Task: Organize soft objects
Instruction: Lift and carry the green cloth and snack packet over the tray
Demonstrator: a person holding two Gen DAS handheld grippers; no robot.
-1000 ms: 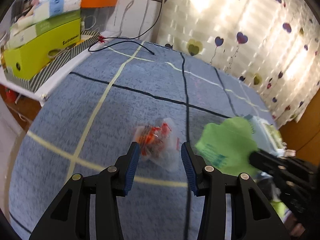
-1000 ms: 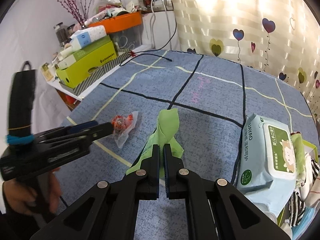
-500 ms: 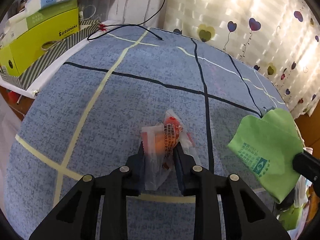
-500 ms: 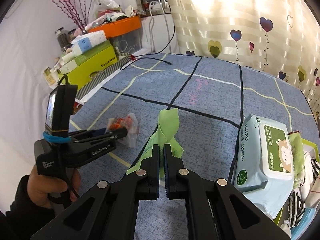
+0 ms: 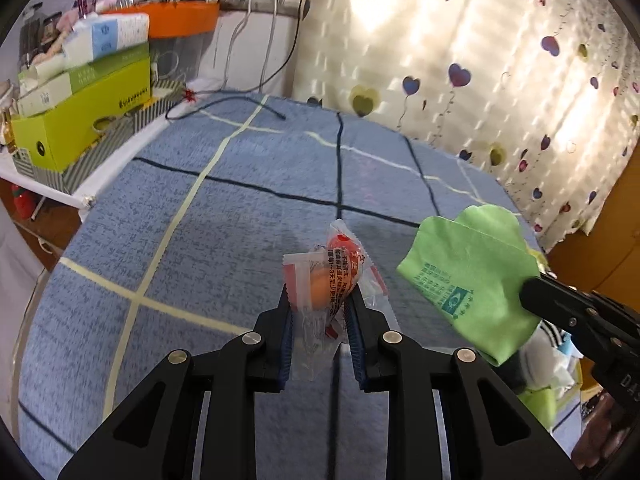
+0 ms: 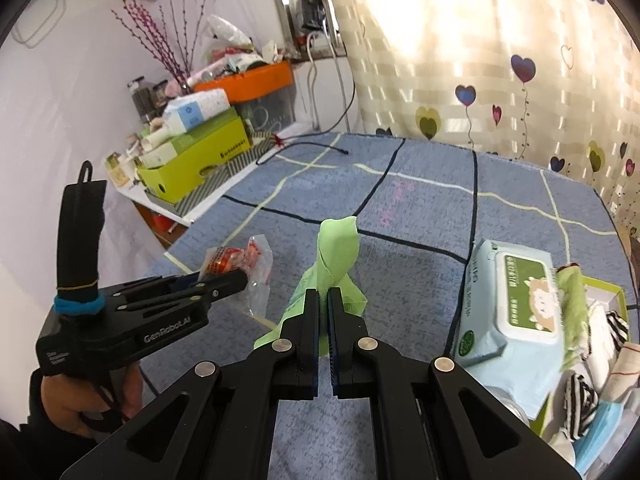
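Observation:
My left gripper (image 5: 320, 300) is shut on a clear snack packet with orange and red contents (image 5: 334, 276) and holds it above the blue checked cloth (image 5: 224, 216). The packet also shows in the right wrist view (image 6: 240, 260), in the left gripper (image 6: 236, 278). My right gripper (image 6: 324, 296) is shut on a green cloth (image 6: 336, 252) and holds it up off the surface. The green cloth (image 5: 468, 276) hangs to the right of the packet in the left wrist view, with the right gripper's fingers (image 5: 560, 308) behind it.
A pale blue wet-wipes pack (image 6: 508, 304) lies at the right on a box of striped socks and cloths (image 6: 592, 344). Yellow-green boxes (image 5: 80, 120) and an orange tray (image 5: 180, 20) stand on a side shelf at the far left. A black cable (image 5: 236, 100) lies at the cloth's far edge.
My left gripper closed on the snack packet and lifted it off the cloth. My right gripper kept hold of the green cloth and stayed raised.

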